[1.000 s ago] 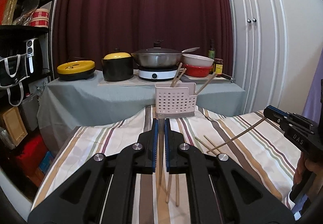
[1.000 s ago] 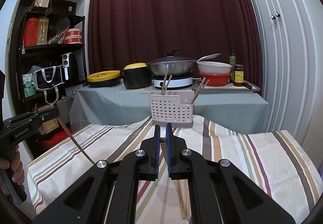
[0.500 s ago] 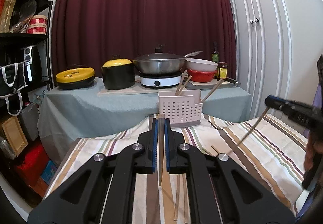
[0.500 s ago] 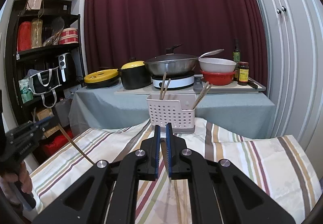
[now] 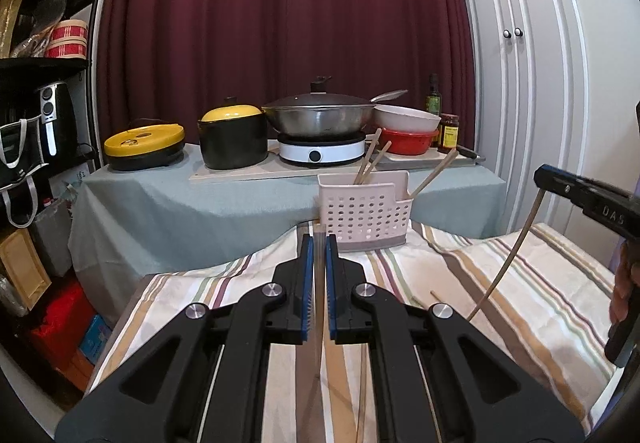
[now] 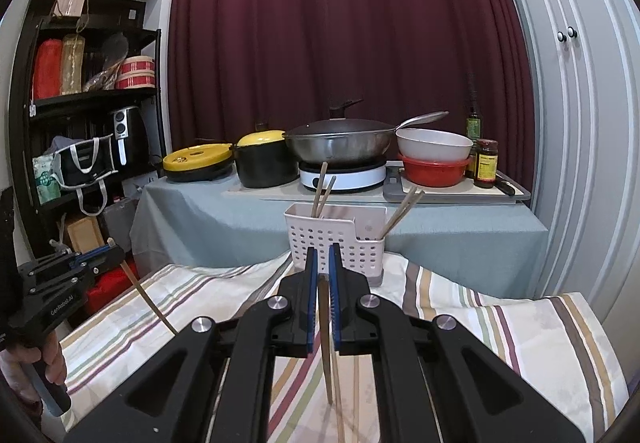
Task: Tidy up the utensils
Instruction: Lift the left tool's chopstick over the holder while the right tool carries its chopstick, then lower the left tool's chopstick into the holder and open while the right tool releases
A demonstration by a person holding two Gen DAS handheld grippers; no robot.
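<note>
A white perforated utensil caddy (image 5: pixel 365 214) stands at the far edge of the striped tablecloth (image 5: pixel 520 295), with several wooden chopsticks leaning in it; it also shows in the right wrist view (image 6: pixel 335 239). My left gripper (image 5: pixel 319 243) is shut on a wooden chopstick (image 5: pixel 317 307) that hangs down, held above the cloth short of the caddy. My right gripper (image 6: pixel 323 255) is shut on another chopstick (image 6: pixel 325 339), tip pointing down. Each gripper shows in the other's view, the right one (image 5: pixel 541 175) at the right and the left one (image 6: pixel 116 253) at the left.
Loose chopsticks (image 6: pixel 338 399) lie on the cloth below the grippers. Behind stands a grey-covered table (image 5: pixel 200 203) with a yellow-lidded pot (image 5: pixel 234 137), a wok on a cooker (image 5: pixel 322 123), bowls and bottles. A black shelf (image 6: pixel 80 123) is at left, white cupboard doors (image 5: pixel 520 83) at right.
Both grippers have risen with their chopsticks and come nearer the caddy. The right gripper's chopstick has swung from slanting across the cloth to hanging more steeply.
</note>
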